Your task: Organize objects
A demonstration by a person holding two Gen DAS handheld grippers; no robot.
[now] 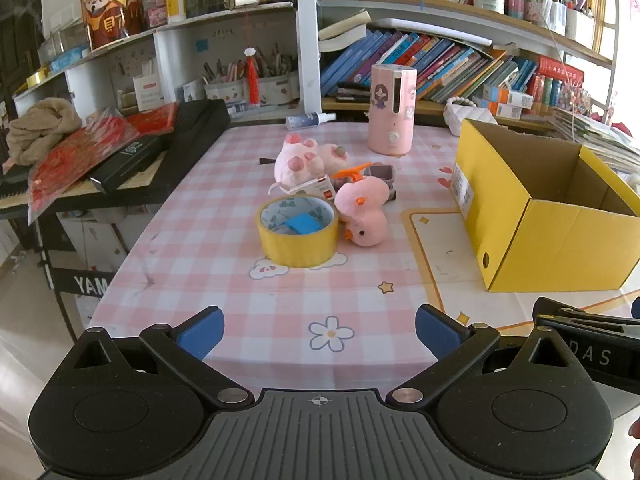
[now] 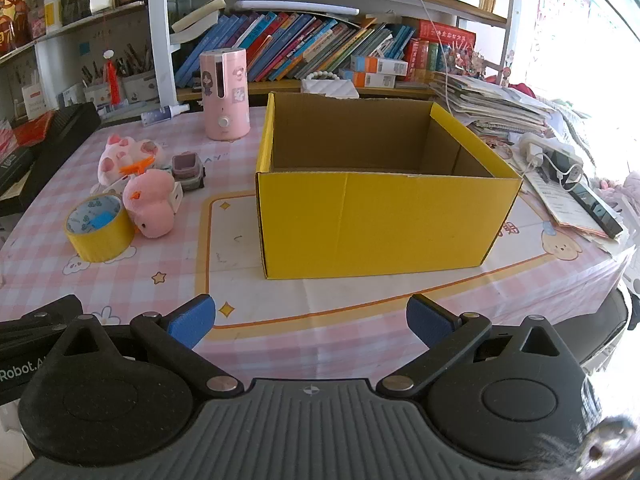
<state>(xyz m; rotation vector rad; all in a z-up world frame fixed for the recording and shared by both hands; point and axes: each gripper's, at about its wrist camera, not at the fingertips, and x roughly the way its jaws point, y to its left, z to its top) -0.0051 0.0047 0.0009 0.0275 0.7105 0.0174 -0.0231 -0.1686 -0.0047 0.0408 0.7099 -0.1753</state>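
Note:
A yellow tape roll (image 1: 298,232) (image 2: 100,228) stands on the pink checked tablecloth, with a pink chick plush (image 1: 362,212) (image 2: 150,206) touching its right side. Behind them lie a pink paw plush (image 1: 308,158) (image 2: 124,154), a small white carton (image 1: 318,188) and a small grey cube-shaped toy (image 2: 188,170). The empty yellow cardboard box (image 1: 560,224) (image 2: 380,220) sits to the right. My left gripper (image 1: 320,330) is open near the table's front edge, well short of the tape. My right gripper (image 2: 312,318) is open in front of the box, with nothing between its fingers.
A pink cylindrical appliance (image 1: 392,110) (image 2: 224,94) and a spray bottle (image 1: 310,120) stand at the back of the table. A black keyboard (image 1: 132,160) under red papers lies left. Papers, a power strip (image 2: 550,156) and a phone (image 2: 596,210) crowd the right edge. Bookshelves rise behind.

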